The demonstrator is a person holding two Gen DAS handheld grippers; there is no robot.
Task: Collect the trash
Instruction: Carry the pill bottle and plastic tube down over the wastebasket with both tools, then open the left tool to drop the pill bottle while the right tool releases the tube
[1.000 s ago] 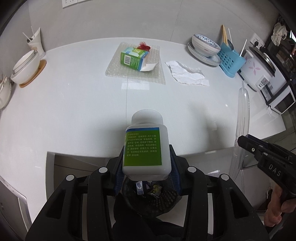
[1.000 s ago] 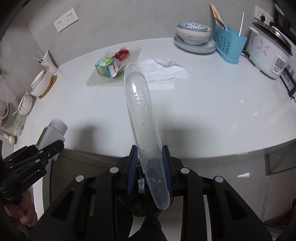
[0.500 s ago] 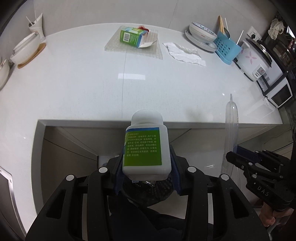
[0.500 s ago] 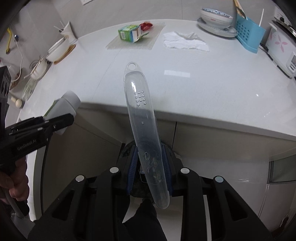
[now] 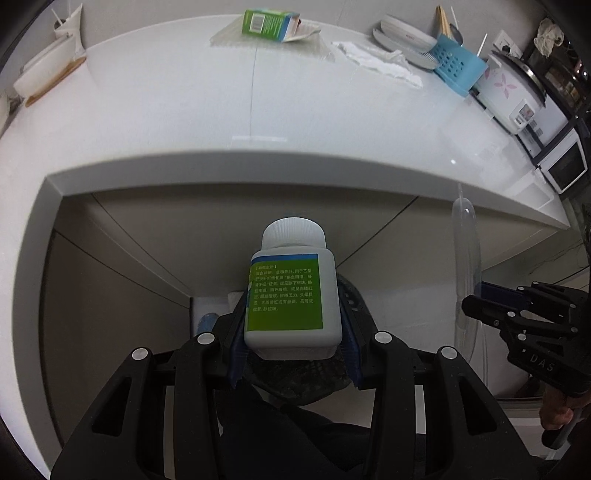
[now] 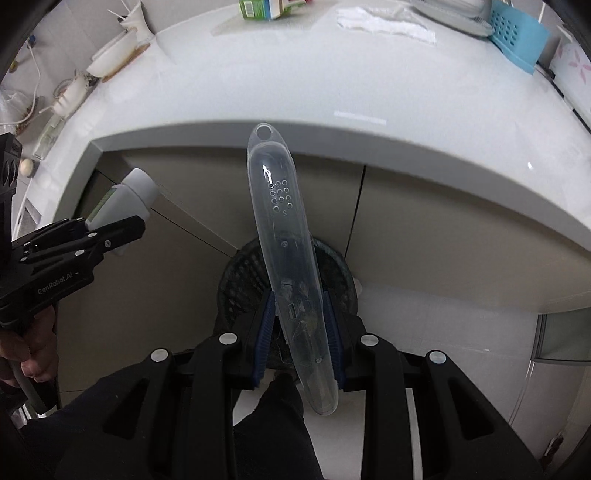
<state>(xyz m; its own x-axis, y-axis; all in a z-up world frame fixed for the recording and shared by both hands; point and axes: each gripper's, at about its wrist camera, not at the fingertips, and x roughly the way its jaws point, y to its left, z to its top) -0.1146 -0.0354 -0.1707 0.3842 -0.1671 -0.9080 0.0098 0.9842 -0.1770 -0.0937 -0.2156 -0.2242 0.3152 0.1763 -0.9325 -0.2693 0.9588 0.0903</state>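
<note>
My left gripper point(image 5: 291, 332) is shut on a white pill bottle point(image 5: 291, 295) with a green label; it also shows in the right wrist view point(image 6: 122, 201). My right gripper point(image 6: 299, 325) is shut on a long clear plastic case point(image 6: 288, 240), seen edge-on in the left wrist view point(image 5: 466, 251). Both are held below the counter edge, over a black mesh bin point(image 6: 240, 280) on the floor, which also shows under the bottle point(image 5: 295, 380). On the counter lie a green carton point(image 5: 269, 24) on a clear mat and a crumpled white tissue point(image 5: 376, 61).
White counter point(image 5: 258, 122) with grey cabinet fronts point(image 6: 443, 229) beneath it. On it stand bowls at the left point(image 5: 44, 74), plates and a blue utensil holder point(image 5: 458, 68), and a rice cooker point(image 5: 513, 96) at the right.
Both grippers have dropped from counter height to below the counter edge, carrying the bottle and the case. The black bin has come into view beneath them.
</note>
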